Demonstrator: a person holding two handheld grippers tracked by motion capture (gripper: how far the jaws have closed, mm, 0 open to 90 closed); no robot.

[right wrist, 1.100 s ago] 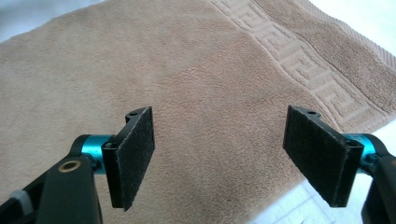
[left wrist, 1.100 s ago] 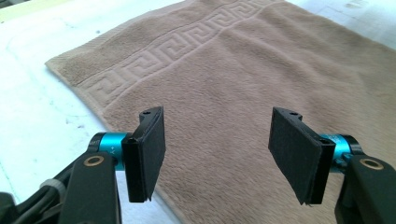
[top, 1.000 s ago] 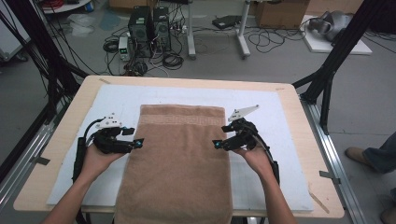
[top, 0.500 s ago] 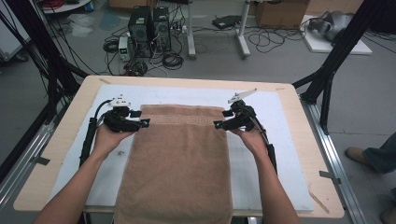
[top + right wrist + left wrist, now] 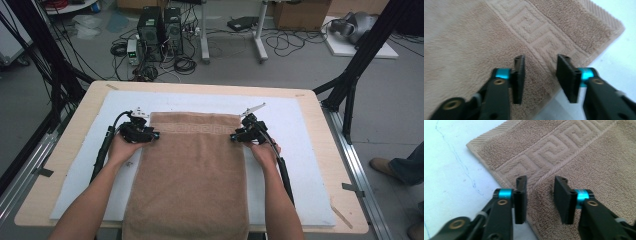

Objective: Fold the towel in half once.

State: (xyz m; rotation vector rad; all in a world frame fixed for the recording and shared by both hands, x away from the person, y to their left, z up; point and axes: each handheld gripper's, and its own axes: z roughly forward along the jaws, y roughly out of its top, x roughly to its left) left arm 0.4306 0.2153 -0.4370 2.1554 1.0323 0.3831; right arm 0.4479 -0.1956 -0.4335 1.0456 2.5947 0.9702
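Left claw [image 5: 156, 135]: black two-jaw tool with blue collars, held in the person's left hand [image 5: 121, 148] at the left edge of the towel, close to its far left corner.
Left claw state: jaws part open, a clear gap between them; they have just been closing. In the left gripper view [image 5: 540, 200] the towel's left border lies between and under the jaws, one jaw over the white mat, the other over the pile. The pads do not press on the cloth.
Right claw [image 5: 233, 136]: matching black tool in the person's right hand [image 5: 264, 151], at the right edge of the towel near its far right corner.
Right claw state: jaws likewise part open and just been closing. In the right gripper view [image 5: 541, 78] the towel's right edge runs between them; no grip on it is seen.
Towel [image 5: 192, 175]: light brown rectangular terry cloth with a woven key-pattern band across its far end, lying flat in the middle of the counter. Its far end is well short of the counter's far edge; its near end hangs over the near edge.
Band [image 5: 541, 152]: raised angular pattern, just inside the far hem, running from one claw to the other.
Mat [image 5: 305, 150]: white sheet spread under the towel, covering most of the counter.
Counter [image 5: 65, 150]: pale wooden top, a bare strip showing around the mat.
Cables [image 5: 102, 150]: black leads trailing from each claw along the forearms toward the near edge.
Floor beyond far edge: computer towers [image 5: 159, 27] and loose wires.
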